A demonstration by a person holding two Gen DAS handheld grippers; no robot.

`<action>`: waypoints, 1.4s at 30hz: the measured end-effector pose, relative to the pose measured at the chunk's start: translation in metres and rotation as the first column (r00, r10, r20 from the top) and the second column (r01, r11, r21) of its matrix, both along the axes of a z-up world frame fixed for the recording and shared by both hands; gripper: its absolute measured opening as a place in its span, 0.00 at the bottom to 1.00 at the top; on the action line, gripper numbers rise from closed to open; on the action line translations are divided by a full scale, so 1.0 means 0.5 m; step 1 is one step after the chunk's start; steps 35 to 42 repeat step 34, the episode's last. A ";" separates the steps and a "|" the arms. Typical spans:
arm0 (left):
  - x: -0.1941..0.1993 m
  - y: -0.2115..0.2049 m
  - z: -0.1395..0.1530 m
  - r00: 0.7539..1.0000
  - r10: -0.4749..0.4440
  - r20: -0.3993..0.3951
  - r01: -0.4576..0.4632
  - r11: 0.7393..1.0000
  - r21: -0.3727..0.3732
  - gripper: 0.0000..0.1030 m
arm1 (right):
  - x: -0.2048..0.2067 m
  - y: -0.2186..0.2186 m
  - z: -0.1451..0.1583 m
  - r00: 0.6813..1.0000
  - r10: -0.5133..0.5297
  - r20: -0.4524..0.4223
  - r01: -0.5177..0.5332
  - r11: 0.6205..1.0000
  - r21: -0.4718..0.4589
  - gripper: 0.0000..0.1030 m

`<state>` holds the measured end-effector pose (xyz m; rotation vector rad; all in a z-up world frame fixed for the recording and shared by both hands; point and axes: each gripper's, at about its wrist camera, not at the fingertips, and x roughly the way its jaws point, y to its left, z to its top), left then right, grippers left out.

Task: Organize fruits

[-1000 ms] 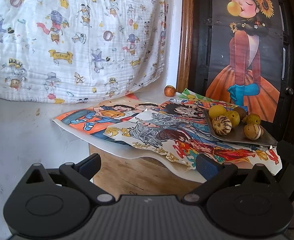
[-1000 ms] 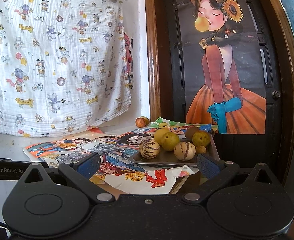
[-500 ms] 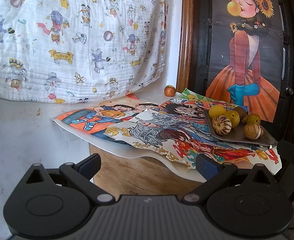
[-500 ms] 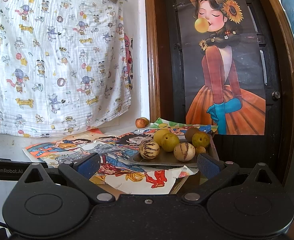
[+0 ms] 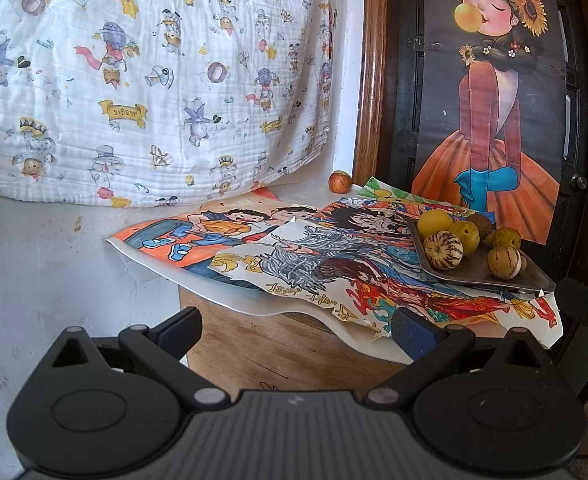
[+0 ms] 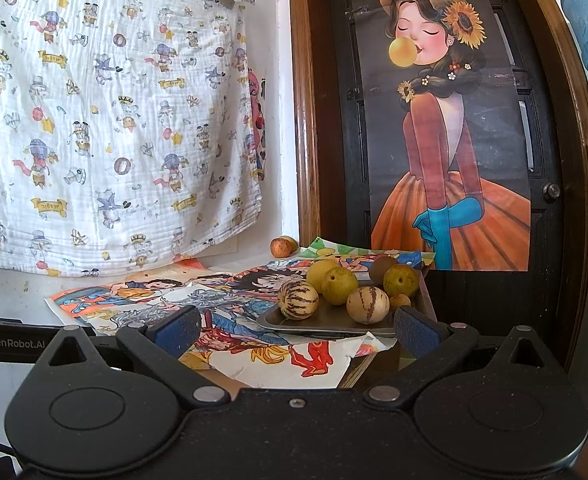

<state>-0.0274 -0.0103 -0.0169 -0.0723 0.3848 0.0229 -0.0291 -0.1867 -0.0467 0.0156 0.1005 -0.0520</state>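
The metal tray [image 6: 334, 318] on the table [image 5: 254, 344] already carries most fruits, among them two striped melons [image 6: 297, 300]. One small apple [image 6: 280, 247] lies apart, at about 11 o'clock from the tray, near the wall. I judge it is left to collect. Left hand-held gripper [image 5: 296, 322] and right hand-held gripper [image 6: 294, 326] are both wide open, holding nothing

Both wrist cameras face the wall; the left looks from farther left, the right nearer, sharing the fruit tray [image 5: 480, 276] [image 6: 334, 318].
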 end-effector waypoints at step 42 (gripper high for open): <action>-0.005 0.006 0.002 0.995 0.092 -0.034 -0.091 0.996 0.025 1.00 | -0.004 0.001 0.001 1.000 0.001 0.000 -0.001 1.000 -0.003 1.00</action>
